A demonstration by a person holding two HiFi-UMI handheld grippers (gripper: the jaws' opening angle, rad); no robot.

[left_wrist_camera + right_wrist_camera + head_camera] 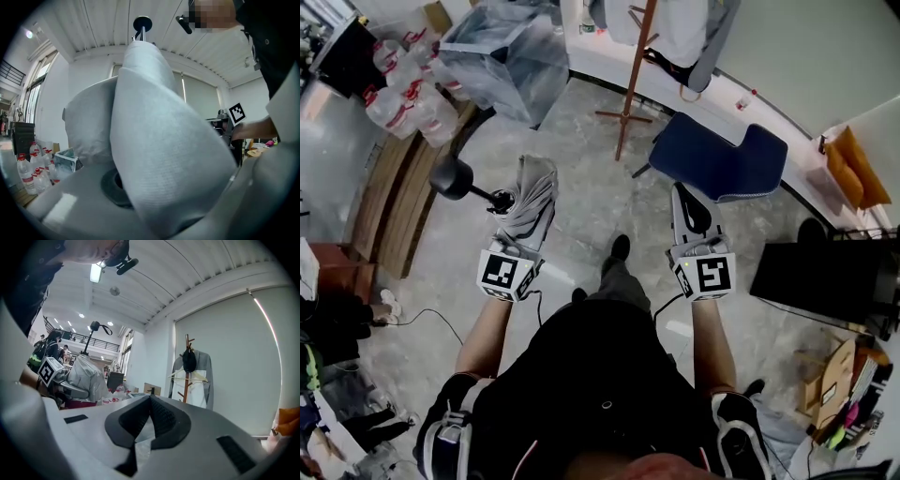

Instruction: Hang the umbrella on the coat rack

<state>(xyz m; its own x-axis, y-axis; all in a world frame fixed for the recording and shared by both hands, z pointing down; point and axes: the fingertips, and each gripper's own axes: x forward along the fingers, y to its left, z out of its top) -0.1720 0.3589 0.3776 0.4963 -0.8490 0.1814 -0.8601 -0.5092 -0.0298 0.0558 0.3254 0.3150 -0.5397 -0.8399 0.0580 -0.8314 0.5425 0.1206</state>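
Observation:
A folded grey umbrella (532, 199) is clamped by its bunched canopy in my left gripper (523, 232), which is shut on it. Its black knob handle (451, 176) sticks out on a thin shaft to the left. In the left gripper view the umbrella's fabric (159, 154) fills the frame and hides the jaws, with the handle (142, 23) at the top. My right gripper (682, 197) is shut with nothing in it, its pads (159, 416) meeting at the tip. The wooden coat rack (635, 66) stands ahead, between the two grippers; it also shows as the coat rack (186, 376) in the right gripper view.
A grey-and-white jacket (206, 380) and a dark cap (189, 360) hang on the rack. A blue chair (722, 159) stands right of the rack's base. A plastic-wrapped box (506, 52) and several water bottles (408, 89) lie at the far left. A black desk (830, 277) is at the right.

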